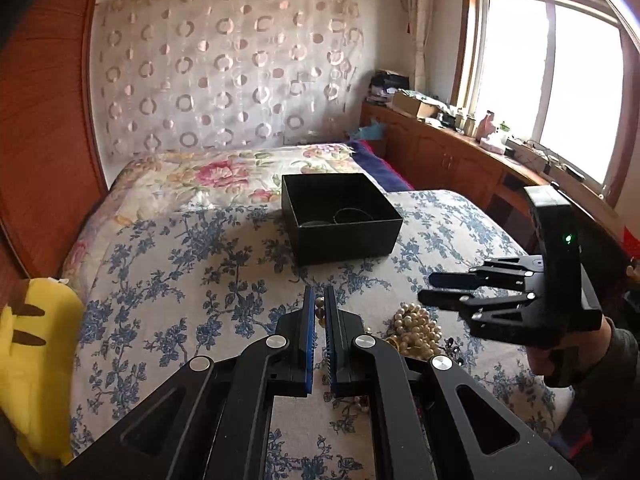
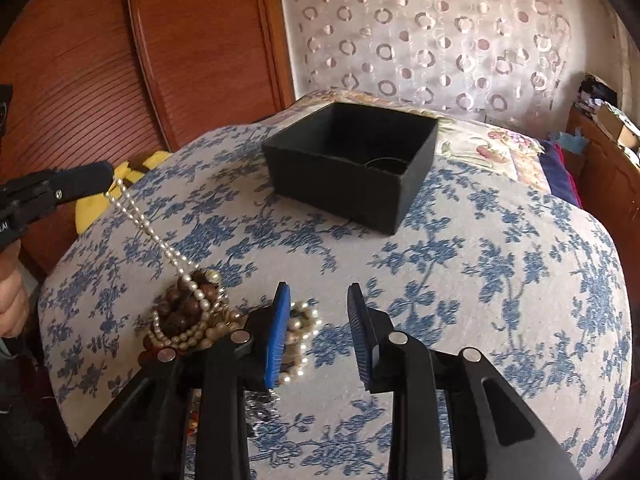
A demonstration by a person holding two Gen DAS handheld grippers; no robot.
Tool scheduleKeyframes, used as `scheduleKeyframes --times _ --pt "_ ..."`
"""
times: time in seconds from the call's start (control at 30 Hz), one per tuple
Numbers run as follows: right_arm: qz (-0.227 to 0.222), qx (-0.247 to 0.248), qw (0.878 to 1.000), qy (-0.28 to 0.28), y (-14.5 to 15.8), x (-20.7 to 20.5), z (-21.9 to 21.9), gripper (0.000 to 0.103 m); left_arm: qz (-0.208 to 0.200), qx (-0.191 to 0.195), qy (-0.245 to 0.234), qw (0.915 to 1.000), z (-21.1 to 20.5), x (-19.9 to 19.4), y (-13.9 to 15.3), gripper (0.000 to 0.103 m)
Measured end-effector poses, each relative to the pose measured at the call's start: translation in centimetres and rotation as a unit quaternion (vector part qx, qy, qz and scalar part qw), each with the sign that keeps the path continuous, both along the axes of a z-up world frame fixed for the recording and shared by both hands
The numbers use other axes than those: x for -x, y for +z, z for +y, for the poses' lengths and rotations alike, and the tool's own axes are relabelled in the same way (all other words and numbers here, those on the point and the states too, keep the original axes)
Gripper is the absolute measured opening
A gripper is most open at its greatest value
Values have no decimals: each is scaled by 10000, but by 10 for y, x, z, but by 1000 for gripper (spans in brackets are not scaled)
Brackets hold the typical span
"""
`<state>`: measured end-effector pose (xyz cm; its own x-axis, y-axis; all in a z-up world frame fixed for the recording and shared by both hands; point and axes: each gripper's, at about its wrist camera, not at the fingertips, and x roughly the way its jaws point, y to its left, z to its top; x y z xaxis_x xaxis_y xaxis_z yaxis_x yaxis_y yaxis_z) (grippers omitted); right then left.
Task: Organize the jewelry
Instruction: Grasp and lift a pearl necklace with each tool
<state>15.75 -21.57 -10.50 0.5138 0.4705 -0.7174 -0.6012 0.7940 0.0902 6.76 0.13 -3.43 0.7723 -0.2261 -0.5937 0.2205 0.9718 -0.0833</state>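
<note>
A tangled heap of pearl and brown bead jewelry (image 2: 188,316) lies on the blue-flowered bedspread (image 2: 480,280). My left gripper (image 1: 319,300) is shut on a pearl strand (image 2: 136,212), which runs taut from its tips (image 2: 107,176) down to the heap. In the left wrist view a few pearls (image 1: 320,309) show between the pads, with the heap (image 1: 416,328) to the right. My right gripper (image 2: 319,294) stands open just right of the heap, nothing between its fingers; it also shows at the right (image 1: 427,289). An open black box (image 2: 352,160) (image 1: 340,216) sits farther back with a thin ring-shaped item inside.
A yellow plush toy (image 1: 36,344) (image 2: 132,168) lies at the bed's left edge beside a wooden wardrobe (image 2: 180,40). A floral quilt (image 1: 224,176) covers the far bed. Cluttered wooden cabinets (image 1: 448,152) run under the window at right.
</note>
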Motion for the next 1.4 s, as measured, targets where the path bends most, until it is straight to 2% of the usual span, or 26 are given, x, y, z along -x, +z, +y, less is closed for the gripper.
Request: scheduleKeyframes --times 0.2,0.4,0.63,0.67,0.7,0.73,0.87,0.97,1.1,1.4 --pt "69 373 9993 40 -8 -5 8 32 30 9 -40 10000 -2 0 -3 4" --pt "345 484 9981 149 -14 -20 9 32 45 44 -55 10000 -3 1 -6 4" --pt "217 707 9965 380 -17 -15 20 32 80 98 -28 9999 -1 2 -12 4" --pt "210 694 9966 397 -17 -16 20 29 84 110 -23 9999 0 2 -13 4" --pt "191 696 9965 424 -18 -15 20 14 85 124 -13 9999 1 2 -13 4" --pt "173 740 9961 443 -17 -15 20 9 75 120 -16 9999 1 2 -13 4" --pt "118 785 9958 449 -14 -10 18 8 -29 98 -31 9999 1 2 -3 4" --pt "-19 555 9979 343 1 -4 9 8 -176 59 -69 9998 -2 2 12 4" --pt "-354 231 9989 207 35 5 -3 8 -338 39 -137 9993 -6 1 29 4" --pt "-902 -228 9956 71 96 17 -20 8 -697 16 -254 9972 -16 -8 66 4"
